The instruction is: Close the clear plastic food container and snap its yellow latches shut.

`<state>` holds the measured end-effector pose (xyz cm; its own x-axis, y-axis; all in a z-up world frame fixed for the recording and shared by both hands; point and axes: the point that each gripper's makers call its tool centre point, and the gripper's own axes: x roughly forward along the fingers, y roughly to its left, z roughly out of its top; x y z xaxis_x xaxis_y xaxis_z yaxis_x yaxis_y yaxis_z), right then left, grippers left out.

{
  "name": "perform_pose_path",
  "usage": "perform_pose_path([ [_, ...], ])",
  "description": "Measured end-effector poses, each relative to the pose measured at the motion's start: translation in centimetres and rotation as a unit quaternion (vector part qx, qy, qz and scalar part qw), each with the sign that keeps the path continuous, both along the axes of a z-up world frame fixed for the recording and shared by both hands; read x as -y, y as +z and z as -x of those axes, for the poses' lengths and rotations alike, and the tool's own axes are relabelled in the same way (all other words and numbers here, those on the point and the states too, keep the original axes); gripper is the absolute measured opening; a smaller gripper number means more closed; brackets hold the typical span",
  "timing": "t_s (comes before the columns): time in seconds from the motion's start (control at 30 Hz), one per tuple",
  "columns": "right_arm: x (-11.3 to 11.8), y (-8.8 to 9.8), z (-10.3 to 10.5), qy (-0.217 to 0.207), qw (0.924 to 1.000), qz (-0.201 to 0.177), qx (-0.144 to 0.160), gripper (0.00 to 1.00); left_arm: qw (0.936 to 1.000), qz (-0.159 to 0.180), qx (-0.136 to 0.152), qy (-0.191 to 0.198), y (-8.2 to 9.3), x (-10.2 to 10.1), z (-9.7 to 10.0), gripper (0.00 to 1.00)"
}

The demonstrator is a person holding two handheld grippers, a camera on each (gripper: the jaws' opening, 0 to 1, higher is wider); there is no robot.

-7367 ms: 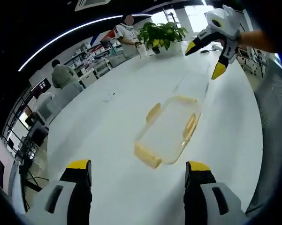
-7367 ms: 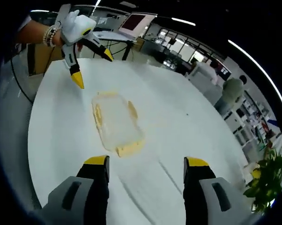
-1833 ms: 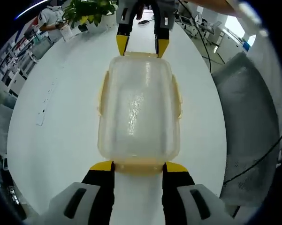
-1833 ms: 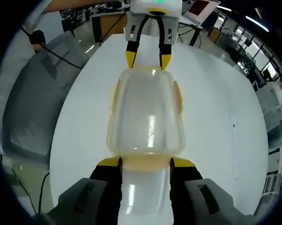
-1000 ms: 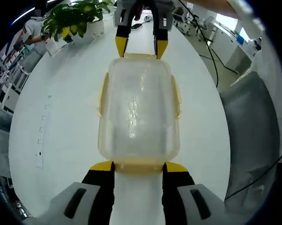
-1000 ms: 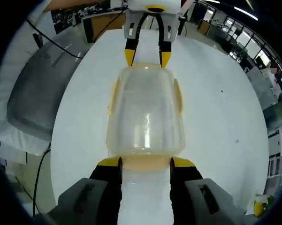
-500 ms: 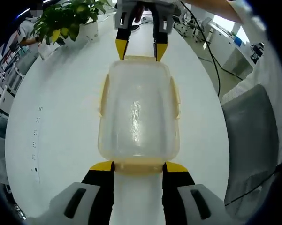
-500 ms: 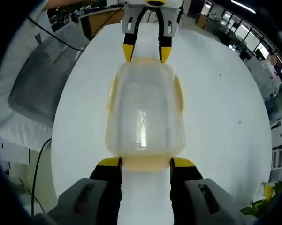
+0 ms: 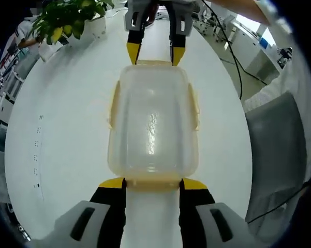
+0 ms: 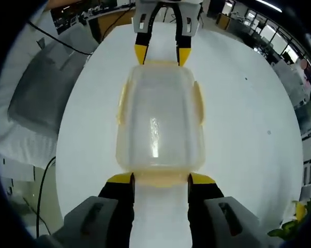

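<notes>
Lid sits on the clear container [image 9: 153,124], which lies on the worktop [image 9: 62,129] between your two grippers. Left gripper [image 9: 153,182] and right gripper [image 10: 161,177] have fingers spread astride the end latches; the side latches [image 10: 198,106] look unsnapped, judging by their flare.

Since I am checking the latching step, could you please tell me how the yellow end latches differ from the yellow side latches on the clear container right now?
The near end latch sits between the left gripper tips, and the far end latch between the right gripper tips; the side latches have no gripper at them. The end latches run across the container's short ends, the side latches along its long edges. All are yellow.
</notes>
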<state>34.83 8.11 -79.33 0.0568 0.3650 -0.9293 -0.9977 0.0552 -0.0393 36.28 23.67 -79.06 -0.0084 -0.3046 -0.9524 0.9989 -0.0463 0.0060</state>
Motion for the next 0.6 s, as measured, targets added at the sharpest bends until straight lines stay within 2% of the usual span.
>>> perform_pose_path([
  [0.23,0.0,-0.3,0.12,0.007,0.9999,0.011,-0.003,0.37,0.9997,-0.018,0.014,-0.011,-0.4,-0.17,-0.07,0.34],
  [0.6,0.09,-0.3,0.13,-0.015,0.9997,-0.011,-0.017,0.38,0.9997,-0.017,0.015,0.002,-0.51,-0.22,-0.14,0.35],
])
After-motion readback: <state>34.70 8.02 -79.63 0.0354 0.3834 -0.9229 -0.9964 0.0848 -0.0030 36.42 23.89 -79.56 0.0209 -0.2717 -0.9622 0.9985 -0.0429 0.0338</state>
